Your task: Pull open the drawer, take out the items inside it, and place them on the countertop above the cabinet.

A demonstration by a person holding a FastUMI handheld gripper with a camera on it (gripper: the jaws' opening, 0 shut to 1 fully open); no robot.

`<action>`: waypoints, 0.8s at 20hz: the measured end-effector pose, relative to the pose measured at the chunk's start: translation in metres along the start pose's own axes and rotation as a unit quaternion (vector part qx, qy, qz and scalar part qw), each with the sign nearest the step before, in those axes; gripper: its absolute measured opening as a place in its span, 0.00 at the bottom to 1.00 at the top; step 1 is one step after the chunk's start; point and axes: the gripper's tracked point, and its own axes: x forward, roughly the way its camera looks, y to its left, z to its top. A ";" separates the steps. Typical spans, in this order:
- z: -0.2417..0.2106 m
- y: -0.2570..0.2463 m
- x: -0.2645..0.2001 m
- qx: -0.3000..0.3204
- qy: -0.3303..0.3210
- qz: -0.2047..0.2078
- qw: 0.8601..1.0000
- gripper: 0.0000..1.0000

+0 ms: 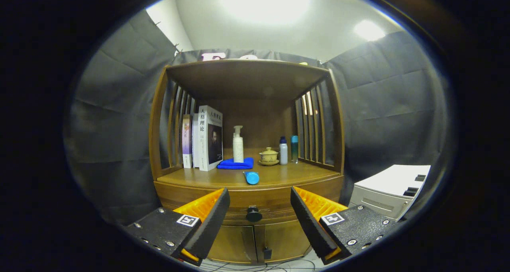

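A wooden cabinet [167, 144] stands ahead, with a shelf alcove over its countertop [279, 175]. Below the countertop's front edge the drawer [263, 202] sits closed, its round black knob [254, 214] facing me. My gripper [259, 218] is open, its two orange-and-black fingers spread wide on either side of the knob and a little short of it, with nothing between them. A blue tube [251, 177] lies on the countertop near the front edge. The drawer's contents are hidden.
On the countertop stand books [207, 138], a white pump bottle [238, 144] on a folded blue cloth [236, 163], a small lidded cup [269, 155] and two small bottles [287, 149]. Cupboard doors [255, 242] sit under the drawer. A white box [392, 190] stands to the right.
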 end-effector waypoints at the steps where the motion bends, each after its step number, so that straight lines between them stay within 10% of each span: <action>1: 0.000 0.001 -0.006 -0.007 -0.006 0.001 1.000 0.95; 16: -0.022 0.014 -0.009 -0.048 0.012 0.023 0.999 0.95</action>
